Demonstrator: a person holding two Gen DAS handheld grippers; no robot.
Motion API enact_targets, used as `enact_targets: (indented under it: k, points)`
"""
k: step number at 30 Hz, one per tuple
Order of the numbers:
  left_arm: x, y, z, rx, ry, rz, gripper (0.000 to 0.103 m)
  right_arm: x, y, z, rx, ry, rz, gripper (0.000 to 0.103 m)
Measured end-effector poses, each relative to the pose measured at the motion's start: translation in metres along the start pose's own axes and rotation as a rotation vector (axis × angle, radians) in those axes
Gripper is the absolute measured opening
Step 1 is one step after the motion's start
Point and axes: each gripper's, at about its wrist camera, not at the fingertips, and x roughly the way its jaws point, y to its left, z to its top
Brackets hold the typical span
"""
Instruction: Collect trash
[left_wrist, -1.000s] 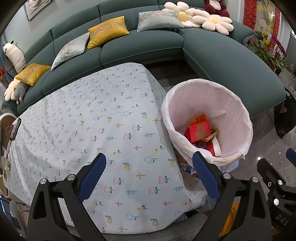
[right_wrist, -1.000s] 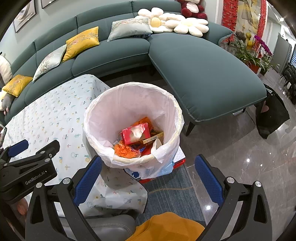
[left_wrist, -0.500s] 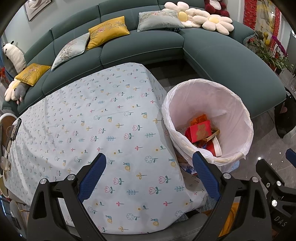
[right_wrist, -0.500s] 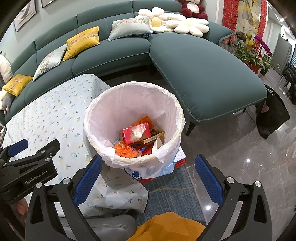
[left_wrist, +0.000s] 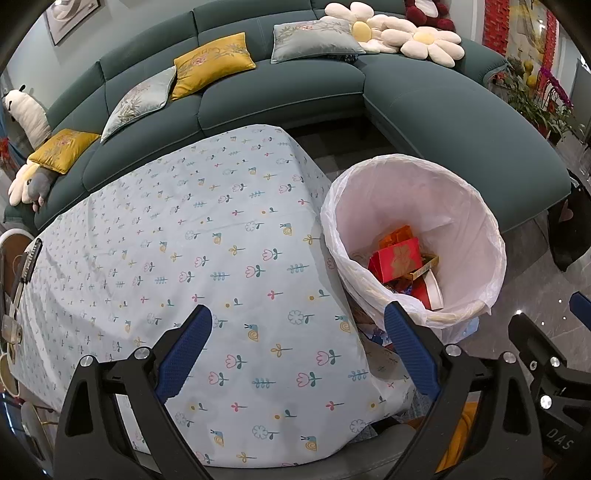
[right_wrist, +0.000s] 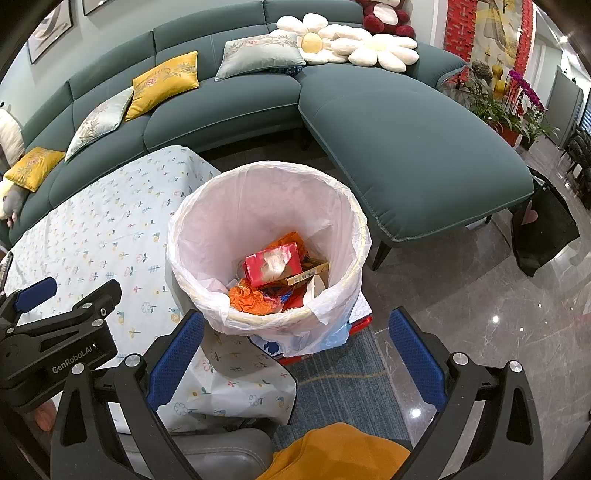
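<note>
Left gripper (left_wrist: 297, 334) hovers over the counter (left_wrist: 192, 236) at lower centre of frame, fingers spread wide, nothing between them. Right gripper (right_wrist: 295, 338) hangs above the near rim of the trash bin (right_wrist: 207, 221), fingers likewise spread and empty. Bin stands upright, mouth up, just beside the counter's right edge. Inside at frame centre: red box (right_wrist: 272, 263), long axis roughly left-right, and orange wrapper (right_wrist: 249, 300).
</note>
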Motion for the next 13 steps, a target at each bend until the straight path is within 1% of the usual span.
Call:
enact_targets:
  k: [3,9,13]
  points:
    - [0.0004,0.0005,-0.0001,-0.002,0.003,-0.005,0.090,0.0007,-0.0001,-0.0005,0.002,0.001,0.001,0.096]
    - [0.0040,-0.0001,0.0003,-0.002,0.005,-0.042,0.090,0.0038,-0.0011,0.0000,0.004,0.007,0.002,0.096]
    - [0.0071,-0.0033,0.0014,0.023,-0.002,-0.037,0.090,0.0089,-0.0029,0.0019,0.011,0.012,0.000,0.096]
